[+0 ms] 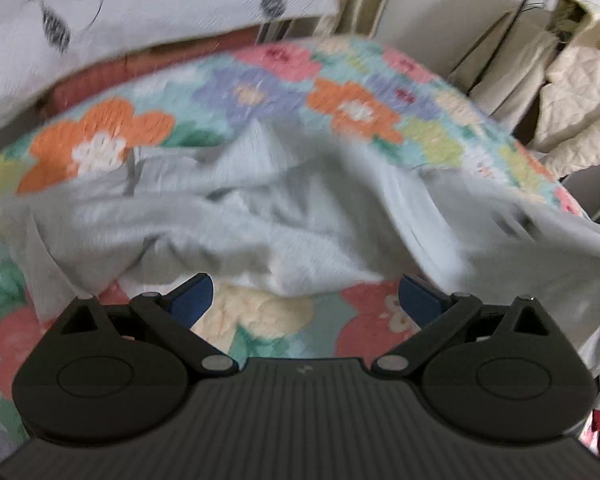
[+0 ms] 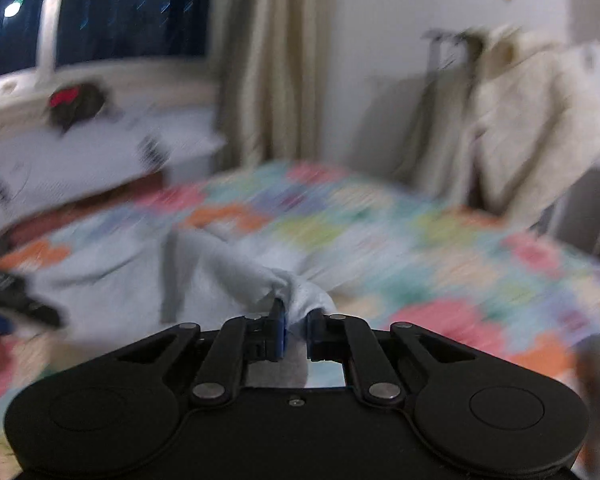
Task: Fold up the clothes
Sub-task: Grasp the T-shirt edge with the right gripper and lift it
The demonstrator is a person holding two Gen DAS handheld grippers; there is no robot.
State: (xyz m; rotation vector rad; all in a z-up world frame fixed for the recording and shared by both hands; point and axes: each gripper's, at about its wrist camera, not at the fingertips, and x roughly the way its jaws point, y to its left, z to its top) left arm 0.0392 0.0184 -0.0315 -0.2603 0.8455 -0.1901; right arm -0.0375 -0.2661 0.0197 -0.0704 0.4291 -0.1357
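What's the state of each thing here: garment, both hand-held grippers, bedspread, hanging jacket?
Pale grey fabric garment: crumpled, unfolded, one bunch lifted.
Right hand-held gripper: shut on a bunch of the garment.
Left hand-held gripper: open, empty, just short of the garment's near edge.
Flower-patterned multicolour bedspread: spread flat under the garment.
Cream quilted jacket: hanging by the wall.

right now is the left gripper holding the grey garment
No, the left gripper is open, its blue pads apart, nothing between them; the grey garment lies beyond.
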